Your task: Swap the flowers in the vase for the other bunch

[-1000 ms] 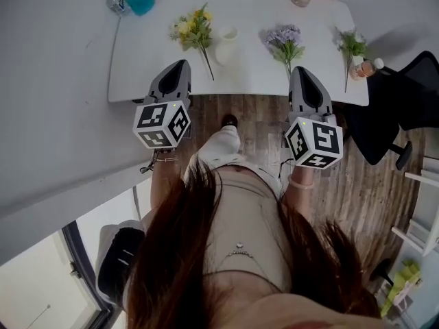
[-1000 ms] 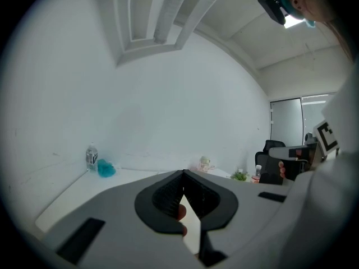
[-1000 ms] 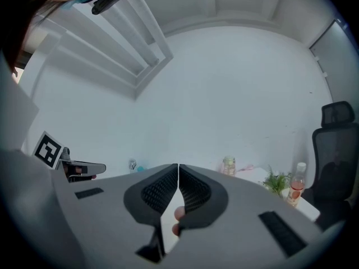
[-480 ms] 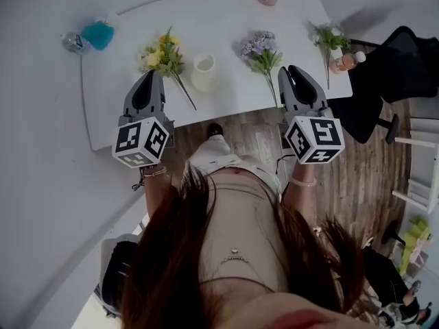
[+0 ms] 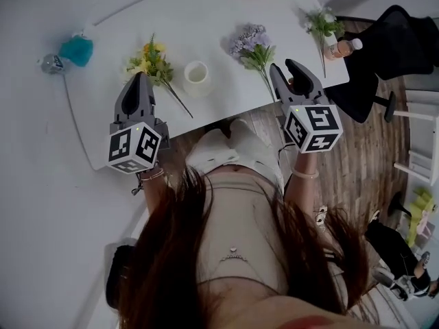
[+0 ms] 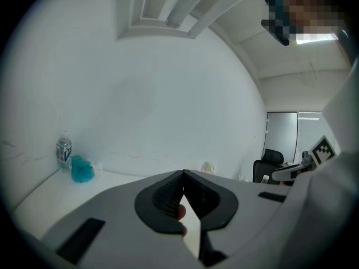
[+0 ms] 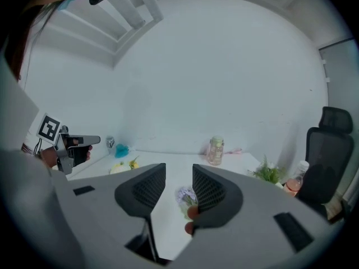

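Our right gripper (image 5: 282,65) has just been opening, empty, as we near the purple bunch (image 5: 251,43) right of the white vase (image 5: 197,76), probably to grab it; left gripper (image 5: 138,77) pinched together.

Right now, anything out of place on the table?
The white vase looks empty: the yellow bunch, the purple bunch and the green sprig all lie flat on the table to either side of it. Nothing looks spilled or tipped.

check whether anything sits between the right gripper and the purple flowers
Nothing visible does: the right gripper has just been opening its fingers, empty, with only bare table between it and the purple flowers.
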A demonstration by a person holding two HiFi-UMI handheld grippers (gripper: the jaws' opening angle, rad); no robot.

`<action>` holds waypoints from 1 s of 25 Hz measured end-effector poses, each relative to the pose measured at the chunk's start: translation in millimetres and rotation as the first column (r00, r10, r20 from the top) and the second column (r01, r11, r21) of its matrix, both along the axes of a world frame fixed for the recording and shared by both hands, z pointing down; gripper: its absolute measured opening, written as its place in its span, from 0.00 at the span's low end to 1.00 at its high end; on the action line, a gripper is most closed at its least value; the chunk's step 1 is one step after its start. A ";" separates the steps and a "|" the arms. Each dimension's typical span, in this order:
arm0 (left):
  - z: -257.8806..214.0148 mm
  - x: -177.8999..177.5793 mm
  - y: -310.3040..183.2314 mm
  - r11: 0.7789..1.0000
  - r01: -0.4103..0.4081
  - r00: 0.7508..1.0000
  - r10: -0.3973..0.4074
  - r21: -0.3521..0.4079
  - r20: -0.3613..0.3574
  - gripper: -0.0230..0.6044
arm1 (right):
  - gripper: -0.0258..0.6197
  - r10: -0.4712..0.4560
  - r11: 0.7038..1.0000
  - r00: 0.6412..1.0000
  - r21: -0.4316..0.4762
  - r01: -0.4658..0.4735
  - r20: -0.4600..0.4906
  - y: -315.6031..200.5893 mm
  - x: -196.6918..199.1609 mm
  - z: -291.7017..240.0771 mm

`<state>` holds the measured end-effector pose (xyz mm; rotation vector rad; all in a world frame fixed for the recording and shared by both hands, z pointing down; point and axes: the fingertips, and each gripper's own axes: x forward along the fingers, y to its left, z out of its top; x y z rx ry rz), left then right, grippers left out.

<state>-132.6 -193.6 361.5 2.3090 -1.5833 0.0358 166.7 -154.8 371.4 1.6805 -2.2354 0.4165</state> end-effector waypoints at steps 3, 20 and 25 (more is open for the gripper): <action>3.0 -0.5 -13.3 1.000 0.010 1.000 -0.010 -0.009 0.016 0.04 | 0.34 -0.008 0.997 1.000 -0.072 0.007 -0.016 -11.3 7.3 24.9; 26.1 2.8 -65.1 0.991 0.116 0.993 -0.115 -0.061 0.019 0.04 | 0.47 -0.103 0.907 0.995 -0.411 0.097 0.007 -85.2 28.7 159.7; 34.4 1.7 -73.1 0.981 0.167 0.986 -0.163 -0.099 0.043 0.04 | 0.51 -0.152 0.863 0.988 -0.484 0.147 0.029 -101.9 27.7 187.3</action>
